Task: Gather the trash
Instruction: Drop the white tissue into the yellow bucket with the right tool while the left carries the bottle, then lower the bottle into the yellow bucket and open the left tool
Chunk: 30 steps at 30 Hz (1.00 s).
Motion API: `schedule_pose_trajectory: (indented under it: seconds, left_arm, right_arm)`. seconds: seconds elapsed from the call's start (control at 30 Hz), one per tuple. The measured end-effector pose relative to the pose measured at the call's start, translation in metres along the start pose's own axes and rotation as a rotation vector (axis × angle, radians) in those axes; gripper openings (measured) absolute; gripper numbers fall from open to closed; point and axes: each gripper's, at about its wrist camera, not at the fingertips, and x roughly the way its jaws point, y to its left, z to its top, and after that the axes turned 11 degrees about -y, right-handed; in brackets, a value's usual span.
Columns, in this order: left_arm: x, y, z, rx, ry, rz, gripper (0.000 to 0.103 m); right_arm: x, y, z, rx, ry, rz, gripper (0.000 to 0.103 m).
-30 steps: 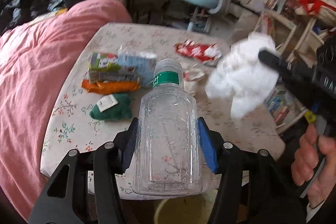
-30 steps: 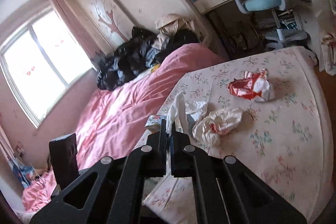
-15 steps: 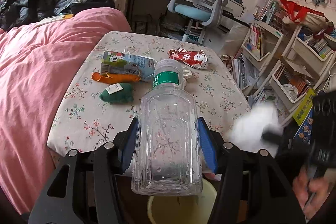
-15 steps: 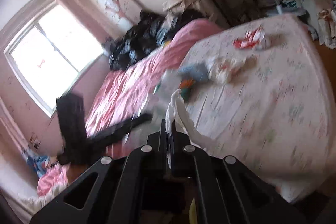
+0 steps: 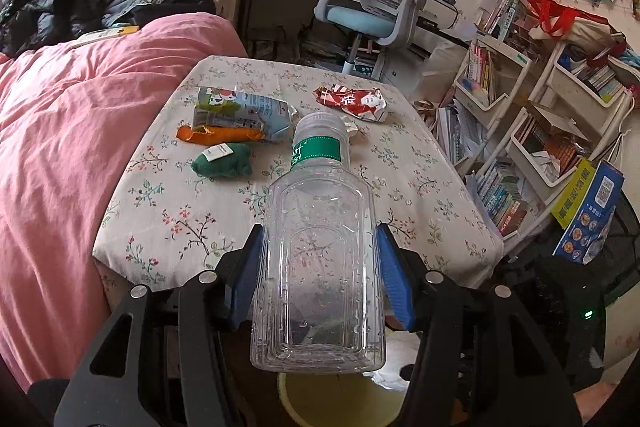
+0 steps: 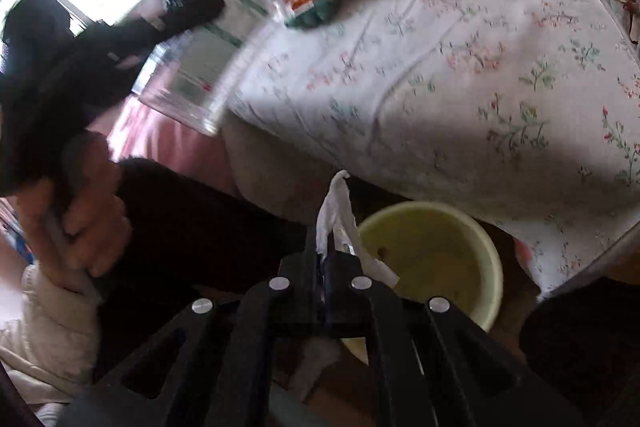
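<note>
Yellow bin beside table edge

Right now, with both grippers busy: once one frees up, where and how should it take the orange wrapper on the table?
Grip the orange wrapper across its narrow middle, coming from above. It lies flat and long, with the blue carton tight against its far side, so the far finger has little room. The near side is clear; the green pouch lies apart.

Yellow bin mouth open at lower centre; table edge overhangs above it, left gripper crowding the left side.
</note>
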Motion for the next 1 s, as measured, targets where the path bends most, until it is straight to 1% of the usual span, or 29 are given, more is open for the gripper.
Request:
schedule_pose_trajectory:
  seconds: [0.03, 0.1, 0.13, 0.17, 0.2, 0.37, 0.47, 0.53, 0.63, 0.73, 0.83, 0.87, 0.93, 0.97, 1.0]
  left_arm:
    - [0.000, 0.000, -0.001, 0.001, 0.001, 0.000, 0.053]
    - [-0.001, 0.000, -0.003, 0.003, 0.008, 0.000, 0.053]
    - [-0.001, -0.001, -0.005, 0.004, 0.012, -0.001, 0.053]
    - [-0.001, -0.002, -0.007, 0.005, 0.015, -0.002, 0.053]
    - [-0.002, -0.003, -0.008, 0.007, 0.020, -0.004, 0.053]
    - [-0.003, -0.008, -0.017, 0.023, 0.035, -0.005, 0.053]
    - [-0.004, -0.011, -0.022, 0.027, 0.051, -0.010, 0.053]
    - [-0.003, -0.014, -0.026, 0.033, 0.067, -0.014, 0.053]
    - [0.000, -0.023, -0.035, 0.061, 0.103, -0.024, 0.053]
    - [0.003, -0.036, -0.051, 0.109, 0.164, -0.035, 0.053]
    - [0.011, -0.049, -0.071, 0.166, 0.262, -0.051, 0.054]
    - [0.016, -0.055, -0.083, 0.211, 0.317, -0.041, 0.054]
    - [0.024, -0.061, -0.097, 0.269, 0.389, -0.021, 0.054]
    - [0.028, -0.063, -0.103, 0.299, 0.415, -0.007, 0.054]
    - [0.029, -0.066, -0.107, 0.323, 0.424, 0.003, 0.054]
  right_arm:
    - [0.003, -0.002, -0.001, 0.003, 0.015, -0.013, 0.004]
    - [0.004, -0.005, -0.002, 0.021, 0.014, -0.026, 0.011]
    - [0.001, -0.007, -0.001, 0.031, -0.004, -0.030, 0.029]
    - [-0.003, -0.008, 0.000, 0.036, -0.022, -0.032, 0.052]
    - [-0.006, -0.009, 0.001, 0.036, -0.043, -0.036, 0.058]
    - [-0.024, -0.008, 0.004, 0.034, -0.129, -0.038, 0.059]
    - [-0.041, -0.007, 0.010, 0.033, -0.225, -0.057, 0.060]
    - [-0.052, -0.011, 0.013, 0.044, -0.292, -0.069, 0.064]
    - [-0.065, -0.019, 0.017, 0.079, -0.359, -0.067, 0.064]
    - [-0.077, -0.025, 0.018, 0.107, -0.412, -0.070, 0.064]
    - [-0.082, -0.031, 0.019, 0.130, -0.438, -0.066, 0.065]
    - [-0.081, -0.031, 0.019, 0.135, -0.435, -0.064, 0.065]
    - [-0.079, -0.030, 0.018, 0.142, -0.430, -0.062, 0.065]
    - [-0.079, -0.030, 0.019, 0.142, -0.428, -0.060, 0.065]
    - [-0.080, -0.030, 0.018, 0.141, -0.427, -0.058, 0.065]
